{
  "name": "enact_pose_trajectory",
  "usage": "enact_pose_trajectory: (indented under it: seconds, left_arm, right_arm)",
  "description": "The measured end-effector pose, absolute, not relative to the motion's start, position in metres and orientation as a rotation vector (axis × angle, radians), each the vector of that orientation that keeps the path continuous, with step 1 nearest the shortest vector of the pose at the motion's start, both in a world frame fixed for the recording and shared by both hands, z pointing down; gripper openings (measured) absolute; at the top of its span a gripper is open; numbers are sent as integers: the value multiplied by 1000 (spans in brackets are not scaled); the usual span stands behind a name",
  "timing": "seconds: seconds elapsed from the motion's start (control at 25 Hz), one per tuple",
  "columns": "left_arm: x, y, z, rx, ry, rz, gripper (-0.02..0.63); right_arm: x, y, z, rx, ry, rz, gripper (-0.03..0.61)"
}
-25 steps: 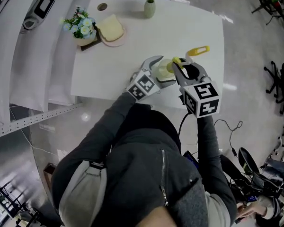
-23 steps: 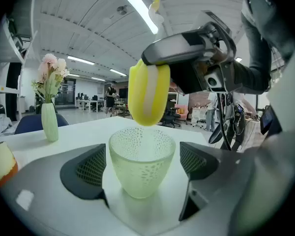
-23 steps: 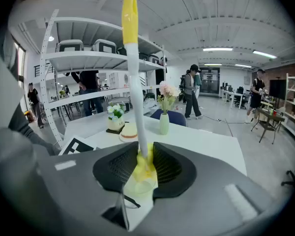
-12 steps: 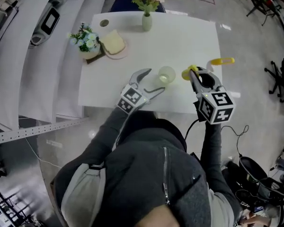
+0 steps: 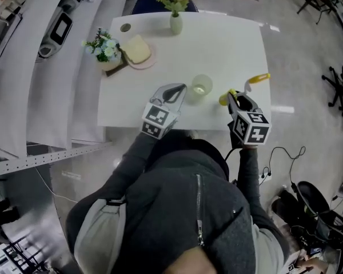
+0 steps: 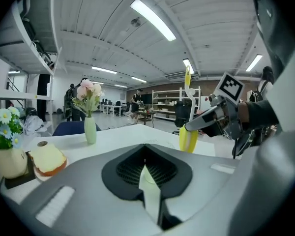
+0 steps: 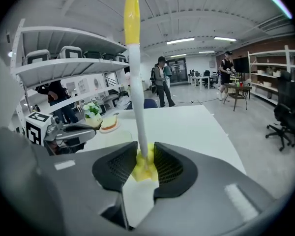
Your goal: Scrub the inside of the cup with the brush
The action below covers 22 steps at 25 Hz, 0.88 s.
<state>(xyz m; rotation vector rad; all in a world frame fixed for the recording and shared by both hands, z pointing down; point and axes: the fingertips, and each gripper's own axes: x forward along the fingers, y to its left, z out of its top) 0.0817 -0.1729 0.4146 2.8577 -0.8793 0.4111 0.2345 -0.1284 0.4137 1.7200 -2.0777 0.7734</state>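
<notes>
While my left gripper [image 5: 178, 90] rests with its jaws pressed together on nothing, tips just short of the cup [image 5: 201, 87], that cup stands upright and unheld on the white table [image 5: 228, 44], mouth up, between my two grippers. I judge it will want steadying before any scrubbing. To its right, my right gripper [image 7: 145, 162] is clamped on the brush [image 7: 137, 92] low down, right at the yellow sponge head, which I take to give firm control of the scrubbing end. Its long axis stands near upright: sponge head down, beside the cup and not in it, white stem rising to a yellow tip.
</notes>
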Motion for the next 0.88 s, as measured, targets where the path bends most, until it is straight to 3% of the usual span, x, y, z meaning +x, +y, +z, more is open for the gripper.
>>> enact_pose_trajectory:
  seconds: [0.88]
  left_arm:
    - [87,-177,419,2796,-951,388,9]
  right_arm:
    - [227,-134,419,1662,-2084,733,106]
